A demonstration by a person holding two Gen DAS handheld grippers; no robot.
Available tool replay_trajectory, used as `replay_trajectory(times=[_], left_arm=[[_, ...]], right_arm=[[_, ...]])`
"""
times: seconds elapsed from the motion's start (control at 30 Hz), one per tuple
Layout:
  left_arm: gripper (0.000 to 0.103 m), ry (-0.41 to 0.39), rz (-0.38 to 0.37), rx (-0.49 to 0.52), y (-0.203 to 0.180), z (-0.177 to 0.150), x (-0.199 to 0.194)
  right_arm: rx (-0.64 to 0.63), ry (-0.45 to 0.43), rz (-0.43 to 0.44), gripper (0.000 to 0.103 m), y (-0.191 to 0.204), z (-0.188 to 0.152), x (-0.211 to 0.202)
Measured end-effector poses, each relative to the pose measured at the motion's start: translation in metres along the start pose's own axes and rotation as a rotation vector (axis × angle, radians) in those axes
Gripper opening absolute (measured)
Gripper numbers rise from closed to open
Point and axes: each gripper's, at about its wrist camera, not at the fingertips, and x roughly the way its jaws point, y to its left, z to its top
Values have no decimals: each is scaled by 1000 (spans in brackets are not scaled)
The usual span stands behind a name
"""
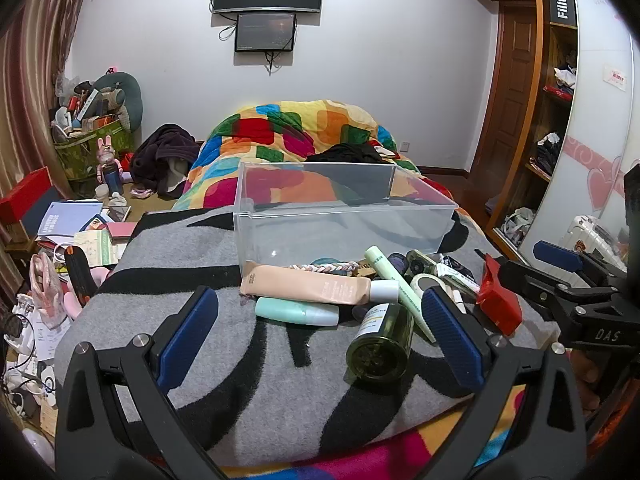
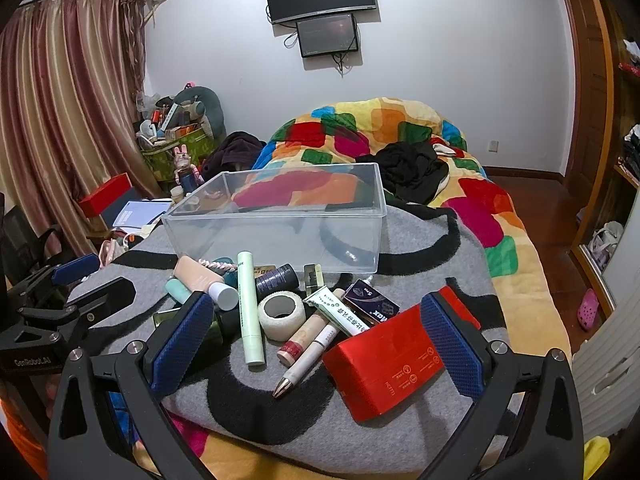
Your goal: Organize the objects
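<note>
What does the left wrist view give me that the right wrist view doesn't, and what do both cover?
Only the left wrist view shows the olive green bottle clearly, lying with its base toward the camera between the open left gripper.

Only the right wrist view shows the white tape roll, the gold-tipped pen, and the red box face-on between the open right gripper.

Both show the empty clear bin, the peach tube and the pale green tube on the grey blanket.

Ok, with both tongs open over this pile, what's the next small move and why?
Probably ease the right tongs rightward around the red box and close. It lies nearest, beside the right pad, clear of the pile, and the clear bin behind holds nothing yet.
</note>
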Motion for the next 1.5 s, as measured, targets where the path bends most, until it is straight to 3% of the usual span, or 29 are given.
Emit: replay_trajectory(times=[1.17,1.5], left_arm=[[103,2,-30,5,-1,-2,-2],[103,40,-54,-7,3,-8,4]], right_arm=[[8,11,8,103,0,-2,1],[32,27,1,103,-5,-2,5]])
